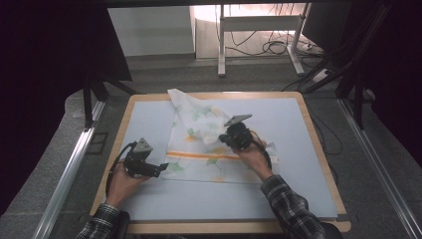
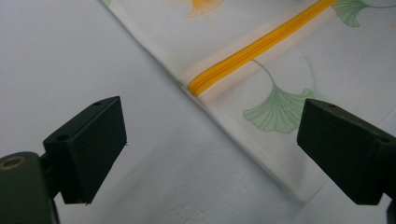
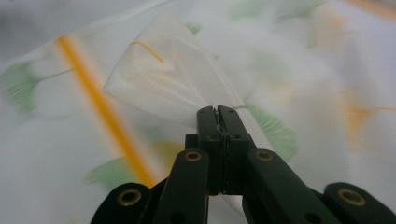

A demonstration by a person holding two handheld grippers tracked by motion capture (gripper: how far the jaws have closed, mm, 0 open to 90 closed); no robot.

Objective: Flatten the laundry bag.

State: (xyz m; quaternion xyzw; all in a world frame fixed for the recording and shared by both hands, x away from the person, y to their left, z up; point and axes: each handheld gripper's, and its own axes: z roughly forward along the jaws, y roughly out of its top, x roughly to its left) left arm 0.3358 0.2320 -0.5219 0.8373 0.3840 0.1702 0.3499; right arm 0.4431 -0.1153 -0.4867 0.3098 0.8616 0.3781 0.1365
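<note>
Right hand-held gripper [image 3: 218, 112] is clamped on a pinched fold of the cloth [image 1: 209, 144], lifted over the cloth's middle. Left hand-held gripper [image 2: 210, 154], jaws apart and holding nothing, is kept at the cloth's left edge on the tabletop [image 1: 149, 204]. Fold judged mid-way; next, the held corner should be carried across and aligned before release.

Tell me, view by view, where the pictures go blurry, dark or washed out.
High view: dim and dark at both sides, with a bright washed-out patch at the top behind the table; the cloth is readable. Left gripper view: evenly lit, the cloth's orange stripe fairly sharp, the left tongs soft. Right gripper view: the cloth is smeared with blur, while the right tongs look sharp.
</note>
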